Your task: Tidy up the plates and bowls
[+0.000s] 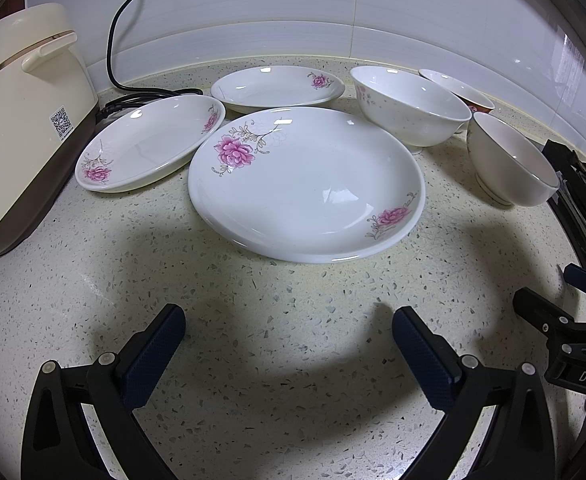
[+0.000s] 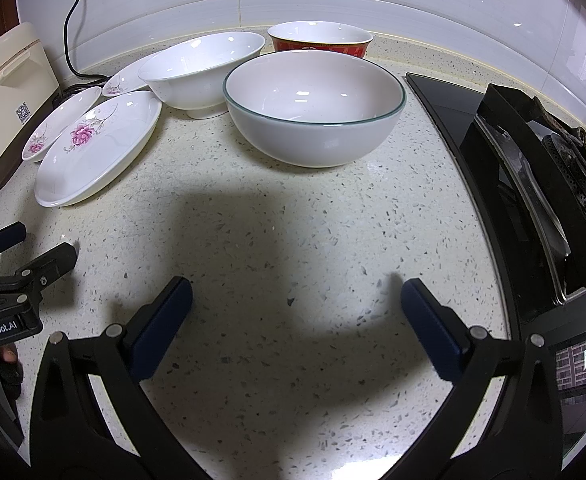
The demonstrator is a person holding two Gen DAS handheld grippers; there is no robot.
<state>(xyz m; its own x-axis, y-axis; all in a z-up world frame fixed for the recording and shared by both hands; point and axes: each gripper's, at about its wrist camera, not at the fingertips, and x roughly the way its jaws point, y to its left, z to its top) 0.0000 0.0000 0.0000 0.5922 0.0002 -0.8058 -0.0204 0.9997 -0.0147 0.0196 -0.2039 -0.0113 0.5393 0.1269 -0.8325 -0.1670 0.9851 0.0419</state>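
Leftmost on the speckled bench [image 1: 273, 360] stands a cream rice cooker [image 1: 21, 120], its black cord [image 1: 121, 40] running up the tiled wall [image 1: 333, 0] along the back edge. Just beside the cooker lies a small flowered plate [image 1: 149, 144], and behind it, near the back edge, a second small plate [image 1: 277, 88]. A large plate [image 1: 305, 184] with pink flowers sits in front of both; whether its rim touches theirs cannot be told. To its right stands a tall white bowl [image 1: 409, 108], then a red bowl [image 2: 319, 40] close to the back edge, and in front of that a wide bowl [image 2: 315, 108] with a thin green rim, all upright and empty. A black gas stove [image 2: 533, 168] fills the right edge of the bench.

The left gripper [image 1: 289, 344] hovers over bare bench in front of the large plate, its blue-padded fingers [image 1: 157, 360] spread wide and holding nothing. The right gripper [image 2: 297, 316] hangs in front of the green-rimmed bowl, fingers [image 2: 433, 328] likewise released and empty, well apart from the bowl.
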